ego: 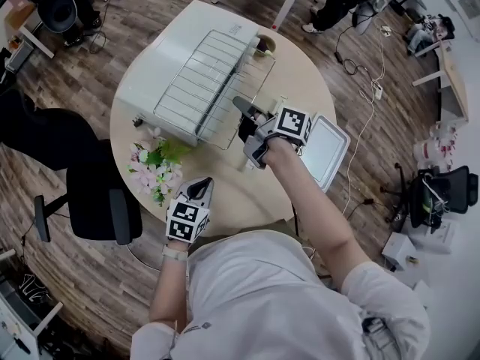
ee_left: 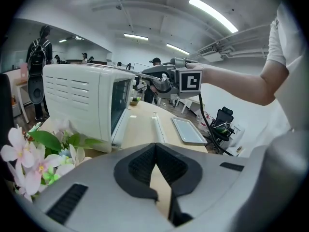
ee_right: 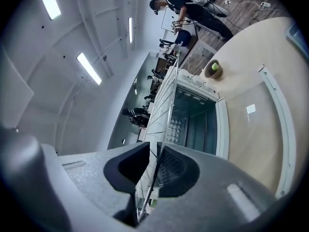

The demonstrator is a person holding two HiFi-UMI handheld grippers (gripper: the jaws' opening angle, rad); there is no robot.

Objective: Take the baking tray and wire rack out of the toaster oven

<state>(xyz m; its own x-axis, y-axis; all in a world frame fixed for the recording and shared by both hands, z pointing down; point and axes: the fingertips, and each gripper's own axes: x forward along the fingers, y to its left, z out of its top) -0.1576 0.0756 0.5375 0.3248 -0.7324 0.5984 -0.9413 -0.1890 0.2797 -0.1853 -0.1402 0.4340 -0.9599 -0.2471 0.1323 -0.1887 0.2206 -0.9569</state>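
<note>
Head view, looking down. Round beige-topped table (ego: 296,73) on a wood-plank floor (ego: 67,291), with a black office chair (ego: 94,201) just beside its left rim.

On the table's left half: boxy white toaster oven (ego: 169,55) (ee_left: 77,100) (ee_right: 193,124), cavity facing the table's middle, glass drop-down door (ee_left: 157,128) open and lying about level.

Out of the oven and raised clear of the table: rectangular silver wire rack (ego: 202,88) (ee_right: 164,115), held in front of the open cavity at about the height of the oven's top. Overlaps both oven and door when seen from above. Appears nearly edge-on in the right gripper view.

Flat on the table near its right edge, well apart from the oven: shallow rectangular grey metal baking tray (ego: 330,152) (ee_left: 187,129).

Beside the oven's near corner: bunch of pink and white flowers (ego: 154,167) (ee_left: 34,153) with green leaves.

Grey right gripper (ego: 244,109) (ee_right: 153,149) with black pads, reaching over the door. Jaws closed to a narrow slit, pinching the rack's near rim wire.

Grey left gripper (ego: 202,182) (ee_left: 155,146), low over the table's near edge, just right of the flowers. Pads pressed together, tip against tip.

At the table's far side, beyond the oven: small round bowl (ego: 264,45) (ee_right: 214,67) with a green object inside.
</note>
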